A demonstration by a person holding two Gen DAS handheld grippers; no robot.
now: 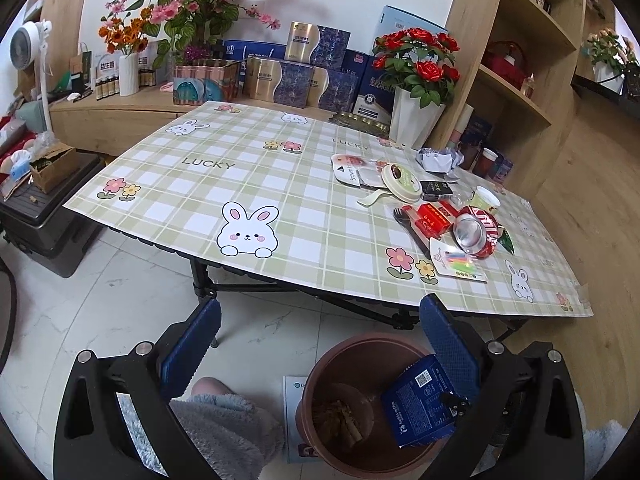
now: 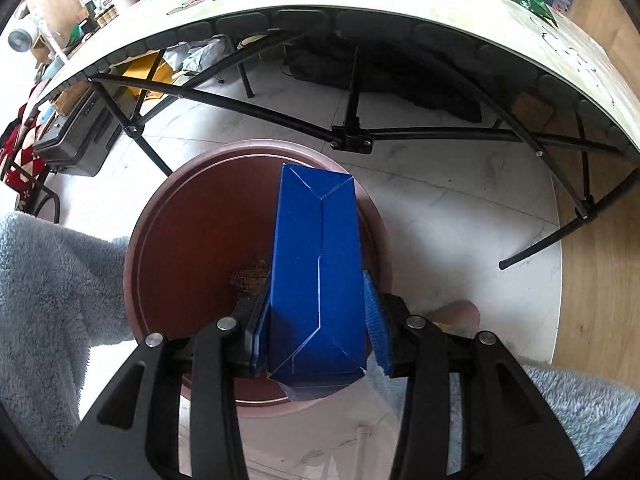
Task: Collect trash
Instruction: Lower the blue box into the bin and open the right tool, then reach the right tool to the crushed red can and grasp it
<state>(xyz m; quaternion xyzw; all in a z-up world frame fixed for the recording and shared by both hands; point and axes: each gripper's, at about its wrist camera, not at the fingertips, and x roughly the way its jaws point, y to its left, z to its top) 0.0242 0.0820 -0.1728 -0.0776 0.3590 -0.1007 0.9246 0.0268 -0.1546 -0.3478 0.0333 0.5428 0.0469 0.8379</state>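
My right gripper (image 2: 320,344) clamps a blue box (image 2: 318,272) over the brown bin (image 2: 160,216) on the floor by the table (image 1: 280,184) edge; my left gripper (image 1: 320,332) hangs wide open, empty. A can (image 1: 476,232), tape (image 1: 402,182) and wrappers (image 1: 356,170) crowd the table's right side. The box hides much of the bin's bottom

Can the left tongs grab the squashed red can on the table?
Probably yes. The left tongs are open and empty, and the red can lies on top of the trash near the table edge, nothing covering it. They'd have to move up and right first.
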